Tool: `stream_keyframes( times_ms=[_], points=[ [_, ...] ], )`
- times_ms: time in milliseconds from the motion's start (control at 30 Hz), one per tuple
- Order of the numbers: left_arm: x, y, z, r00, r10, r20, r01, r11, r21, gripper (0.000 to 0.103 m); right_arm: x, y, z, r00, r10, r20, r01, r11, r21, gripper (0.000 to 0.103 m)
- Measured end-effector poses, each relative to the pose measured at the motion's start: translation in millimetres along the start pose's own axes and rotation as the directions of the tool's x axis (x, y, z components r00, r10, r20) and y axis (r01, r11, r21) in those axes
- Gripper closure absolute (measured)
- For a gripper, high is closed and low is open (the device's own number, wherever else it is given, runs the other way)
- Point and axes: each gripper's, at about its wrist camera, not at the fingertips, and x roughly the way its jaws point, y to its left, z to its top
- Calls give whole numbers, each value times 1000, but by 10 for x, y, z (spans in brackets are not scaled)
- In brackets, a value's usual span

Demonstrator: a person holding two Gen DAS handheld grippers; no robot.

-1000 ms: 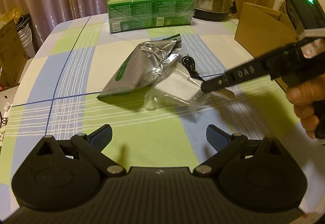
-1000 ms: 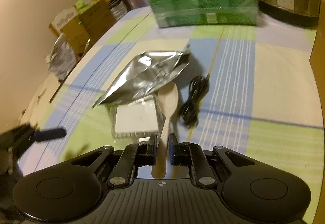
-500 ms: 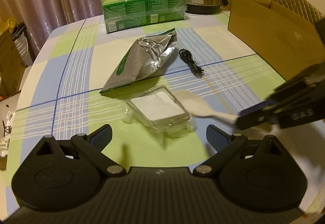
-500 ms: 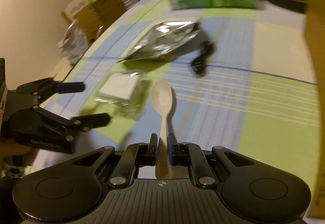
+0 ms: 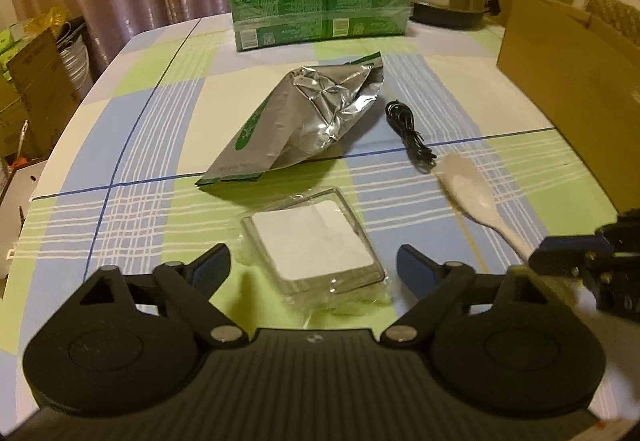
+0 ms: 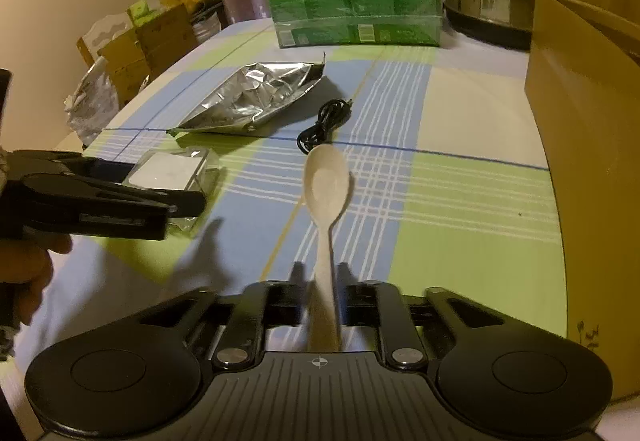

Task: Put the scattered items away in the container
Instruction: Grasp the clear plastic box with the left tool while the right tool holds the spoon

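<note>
Right tongs (image 6: 318, 281) were clamped on the handle of the pale spoon (image 6: 326, 181), bowl forward, raised over the worktop (image 6: 460, 201). Left tongs (image 5: 314, 267) gaped wide around the wrapped white pad (image 5: 314, 241), not touching. Cardboard box (image 6: 588, 129) stood close at right.

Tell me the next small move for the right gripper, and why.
Probably swing right toward the cardboard box: the right gripper is shut on the spoon, which is lifted off the table, and the box stands just to its right.
</note>
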Motion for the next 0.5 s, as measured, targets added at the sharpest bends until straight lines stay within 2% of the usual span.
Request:
stream_keyframes(
  times_ms=[33, 67, 267, 500],
  points=[
    [25, -29, 3, 1000, 8, -5, -8, 1000, 0, 24, -3, -8, -8, 1000, 0, 3, 0, 1000, 7, 55],
    [49, -56, 6, 1000, 15, -9, -15, 1000, 2, 33, -23, 0, -18, 1000, -2, 9, 2, 1000, 9, 47],
    [42, -63, -32, 1000, 2, -14, -2, 1000, -10, 51, -59, -22, -39, 1000, 0, 11, -1, 1000, 22, 47],
    [-211, 98, -255, 995, -96, -36, 94, 995, -43, 55, -58, -1, -45, 1000, 5, -2, -5, 1000, 22, 46]
  ],
)
